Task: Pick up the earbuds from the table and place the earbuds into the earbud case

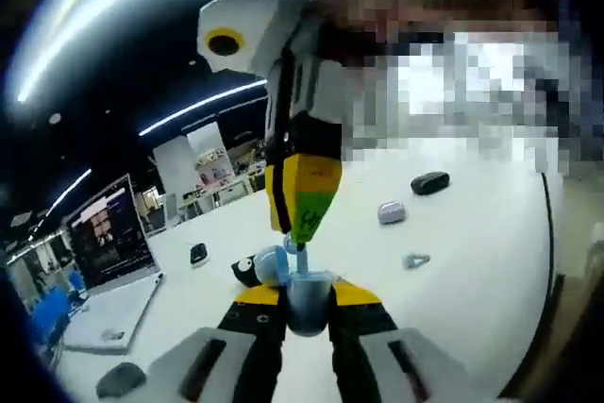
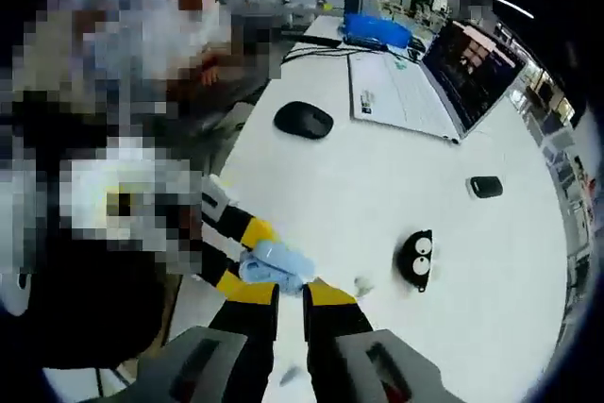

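Note:
My left gripper (image 1: pixel 307 295) is shut on a light blue earbud case (image 1: pixel 308 301), whose open lid (image 1: pixel 271 265) tips to the left. From above, my right gripper (image 1: pixel 302 226) comes down on it with a small blue earbud (image 1: pixel 300 252) pinched at its tips, just over the case's opening. In the right gripper view the case (image 2: pixel 279 265) lies just ahead of the right gripper (image 2: pixel 291 295), whose jaws stand close together, and the left gripper (image 2: pixel 245 257) holds it from the left. A second blue earbud (image 1: pixel 415 260) lies on the white table (image 1: pixel 472 243).
A black toy with googly eyes (image 2: pixel 415 257) sits beside the case. An open laptop (image 2: pixel 406 92), a black mouse (image 2: pixel 304 120) and a small black object (image 2: pixel 486 186) lie farther off. A grey case (image 1: pixel 391 212) and a black case (image 1: pixel 429 182) rest on the table. A person stands close by.

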Demonstrator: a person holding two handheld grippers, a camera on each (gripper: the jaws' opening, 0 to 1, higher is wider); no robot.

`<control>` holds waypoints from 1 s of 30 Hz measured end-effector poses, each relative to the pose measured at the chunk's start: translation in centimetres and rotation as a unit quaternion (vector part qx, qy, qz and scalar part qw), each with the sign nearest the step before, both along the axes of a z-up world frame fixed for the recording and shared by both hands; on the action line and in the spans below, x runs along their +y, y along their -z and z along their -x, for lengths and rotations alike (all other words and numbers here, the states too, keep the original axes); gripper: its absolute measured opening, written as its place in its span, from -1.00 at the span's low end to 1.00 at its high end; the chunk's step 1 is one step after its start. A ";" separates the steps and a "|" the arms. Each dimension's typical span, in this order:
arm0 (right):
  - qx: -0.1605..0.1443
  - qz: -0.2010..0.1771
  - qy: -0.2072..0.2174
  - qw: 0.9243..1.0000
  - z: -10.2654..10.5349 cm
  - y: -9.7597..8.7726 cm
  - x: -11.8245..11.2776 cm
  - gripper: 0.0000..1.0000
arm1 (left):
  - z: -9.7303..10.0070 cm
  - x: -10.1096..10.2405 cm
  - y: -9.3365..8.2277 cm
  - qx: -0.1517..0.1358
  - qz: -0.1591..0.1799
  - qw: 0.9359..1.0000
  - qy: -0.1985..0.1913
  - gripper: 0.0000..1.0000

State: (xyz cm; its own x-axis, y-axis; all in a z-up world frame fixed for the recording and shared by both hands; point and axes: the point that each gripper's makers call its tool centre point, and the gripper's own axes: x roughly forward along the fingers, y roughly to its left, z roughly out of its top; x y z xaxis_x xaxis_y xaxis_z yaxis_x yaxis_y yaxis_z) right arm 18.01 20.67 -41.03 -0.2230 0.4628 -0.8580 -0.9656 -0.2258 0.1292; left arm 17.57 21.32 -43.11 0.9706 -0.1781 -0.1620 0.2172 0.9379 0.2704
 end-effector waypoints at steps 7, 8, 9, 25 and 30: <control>0.033 -0.013 0.018 0.999 0.9 0.0 0.3 -0.80 | 0.0 0.9 -0.8 -0.016 0.037 0.999 -0.008 -0.62; 0.040 -0.020 0.022 0.999 1.0 0.0 0.5 -0.80 | -0.1 0.8 -0.8 -0.017 0.044 0.999 -0.005 -0.62; 0.050 -0.027 0.026 0.998 1.2 -0.2 0.8 -0.80 | -0.1 0.7 -0.9 -0.019 0.051 0.999 -0.001 -0.62; 0.057 -0.062 0.036 0.996 1.4 -1.5 0.9 -0.80 | -0.5 0.1 -2.1 -0.034 0.176 0.984 0.021 -0.62; 0.087 -0.105 0.065 0.989 1.2 -2.8 1.1 -0.80 | -0.3 0.2 -3.2 -0.063 0.136 0.989 0.005 -0.62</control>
State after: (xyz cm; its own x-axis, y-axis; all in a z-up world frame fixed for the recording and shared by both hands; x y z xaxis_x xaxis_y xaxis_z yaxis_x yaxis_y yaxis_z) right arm 16.76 21.82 -38.23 -0.2855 0.6609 -0.6940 -0.9556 -0.1410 0.2589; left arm 17.90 21.51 -39.89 0.9779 -0.2085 0.0157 0.2078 0.9775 0.0351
